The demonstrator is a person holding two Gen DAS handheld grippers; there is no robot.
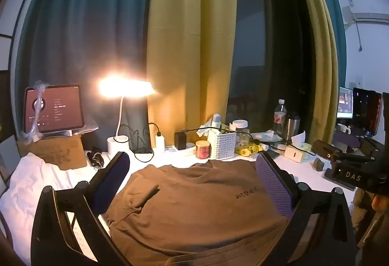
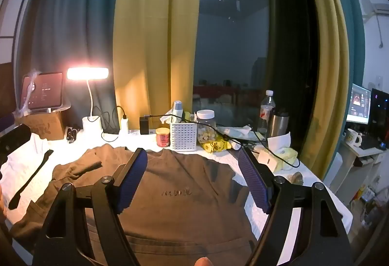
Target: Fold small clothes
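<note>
Above brown shirt (image 1: 194, 205), tools (image 1: 192, 183) wide, empty.

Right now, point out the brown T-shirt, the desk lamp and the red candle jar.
brown T-shirt (image 2: 175, 168): right wrist view, on the chest above the printed text.
desk lamp (image 2: 87, 73): right wrist view, on the lit head.
red candle jar (image 1: 202, 150): left wrist view, on the red label at its front.
</note>
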